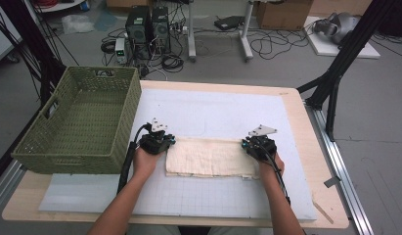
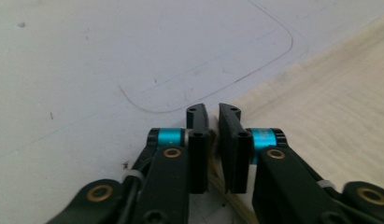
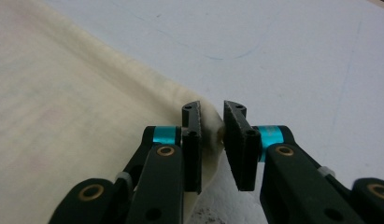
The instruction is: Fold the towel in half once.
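Note:
A cream cloth (image 1: 208,156), folded into a long strip, lies flat on the white mat (image 1: 213,110). My left gripper (image 1: 169,142) sits low at the strip's far left corner. In the left gripper view its jaws (image 2: 213,112) stand a narrow gap apart, with the cloth (image 2: 330,107) to their right and a few threads of its edge down in the gap. My right gripper (image 1: 248,143) sits at the far right corner. Its jaws (image 3: 212,109) are slightly parted around the cloth's bunched corner (image 3: 63,116), which leans on one pad and leaves a gap to the other.
A green woven basket (image 1: 66,156) stands at the table's left, close beside my left hand. The wooden table edge (image 1: 306,137) runs past the mat on the right. Black stand legs, cables and computer boxes sit on the floor behind.

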Available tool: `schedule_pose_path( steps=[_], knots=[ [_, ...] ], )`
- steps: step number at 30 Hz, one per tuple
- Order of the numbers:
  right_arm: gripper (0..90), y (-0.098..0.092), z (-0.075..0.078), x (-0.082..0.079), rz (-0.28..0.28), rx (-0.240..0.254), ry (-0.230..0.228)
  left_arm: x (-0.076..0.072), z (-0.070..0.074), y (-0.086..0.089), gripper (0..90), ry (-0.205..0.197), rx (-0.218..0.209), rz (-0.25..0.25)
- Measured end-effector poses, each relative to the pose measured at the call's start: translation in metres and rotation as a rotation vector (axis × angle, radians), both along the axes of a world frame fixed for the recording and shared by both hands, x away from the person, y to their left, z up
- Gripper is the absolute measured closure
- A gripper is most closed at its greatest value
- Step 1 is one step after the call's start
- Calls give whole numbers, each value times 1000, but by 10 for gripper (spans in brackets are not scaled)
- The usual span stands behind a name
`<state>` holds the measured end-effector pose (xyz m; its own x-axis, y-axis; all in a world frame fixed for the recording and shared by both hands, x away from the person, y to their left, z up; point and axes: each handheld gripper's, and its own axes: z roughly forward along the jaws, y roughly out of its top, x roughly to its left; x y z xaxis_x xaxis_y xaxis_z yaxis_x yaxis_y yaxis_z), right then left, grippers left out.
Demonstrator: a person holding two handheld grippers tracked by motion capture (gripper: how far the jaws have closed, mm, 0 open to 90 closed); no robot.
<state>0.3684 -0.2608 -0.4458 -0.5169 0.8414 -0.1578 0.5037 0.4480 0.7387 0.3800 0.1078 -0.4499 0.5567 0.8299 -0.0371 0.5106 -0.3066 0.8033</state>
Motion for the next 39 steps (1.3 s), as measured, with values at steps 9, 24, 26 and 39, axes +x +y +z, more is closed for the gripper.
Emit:
schedule_pose_path(
  steps=[9, 24, 26, 39],
  knots=[
    [557, -18, 16, -18, -34, 87, -65, -8, 10, 16, 528, -50, -53, 20],
    [597, -28, 5, -57, 55, 35, 21, -30, 21, 14, 384, -102, -163, -121],
    [575, -32, 10, -62, 53, 63, -5, -32, 24, 14, 327, -114, -187, -129],
    [279, -46, 33, -80, 67, 149, -111, -46, 25, 26, 190, -131, -260, -130]
  ],
)
